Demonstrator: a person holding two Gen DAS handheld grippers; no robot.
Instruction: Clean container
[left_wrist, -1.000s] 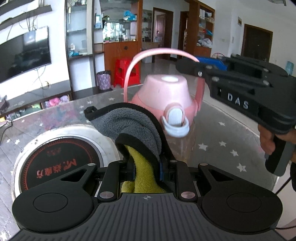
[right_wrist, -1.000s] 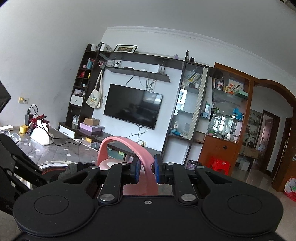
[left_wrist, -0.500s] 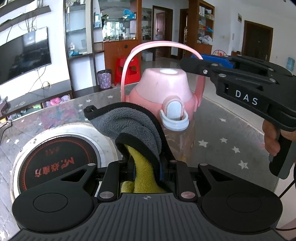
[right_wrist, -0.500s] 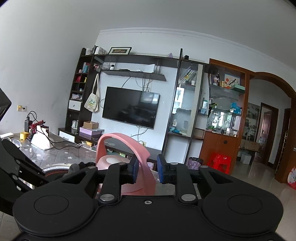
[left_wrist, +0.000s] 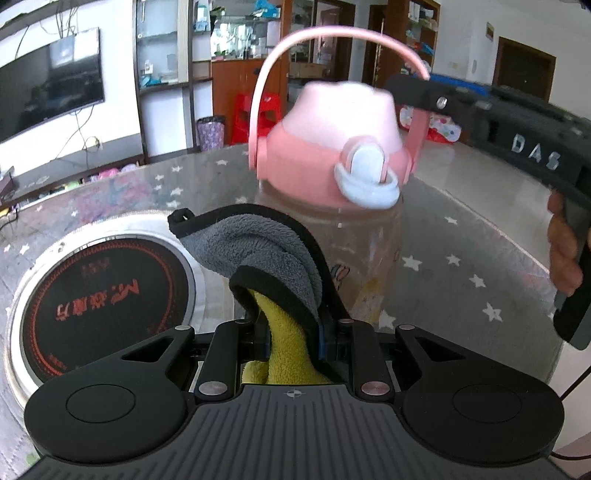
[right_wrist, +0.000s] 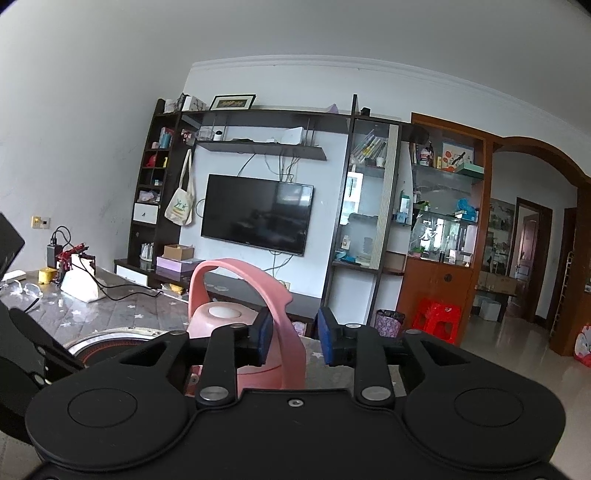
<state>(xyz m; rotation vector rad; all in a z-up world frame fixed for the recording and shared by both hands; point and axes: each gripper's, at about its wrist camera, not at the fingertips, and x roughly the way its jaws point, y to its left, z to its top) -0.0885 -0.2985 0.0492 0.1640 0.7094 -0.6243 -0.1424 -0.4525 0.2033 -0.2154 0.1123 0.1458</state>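
Observation:
A clear bottle with a pink lid (left_wrist: 332, 147) and a pink carry handle (left_wrist: 280, 48) stands on the glass table. My left gripper (left_wrist: 293, 334) is shut on a grey and yellow cloth (left_wrist: 258, 251) held just in front of the bottle's body. My right gripper (right_wrist: 293, 336) has its jaws apart around the pink handle (right_wrist: 273, 291); the left blue pad is near the handle and the right pad stands clear of it. The right gripper also shows in the left wrist view (left_wrist: 424, 90) at the handle's right side.
A round induction cooktop (left_wrist: 92, 295) with red markings is set in the star-patterned glass table (left_wrist: 461, 266) left of the bottle. A white bag with cables (right_wrist: 79, 280) lies at the table's far side. The table edge runs close on the right.
My right gripper's jaws have opened from a grip on the pink handle. The bottle now looks nearer and larger in the left wrist view.

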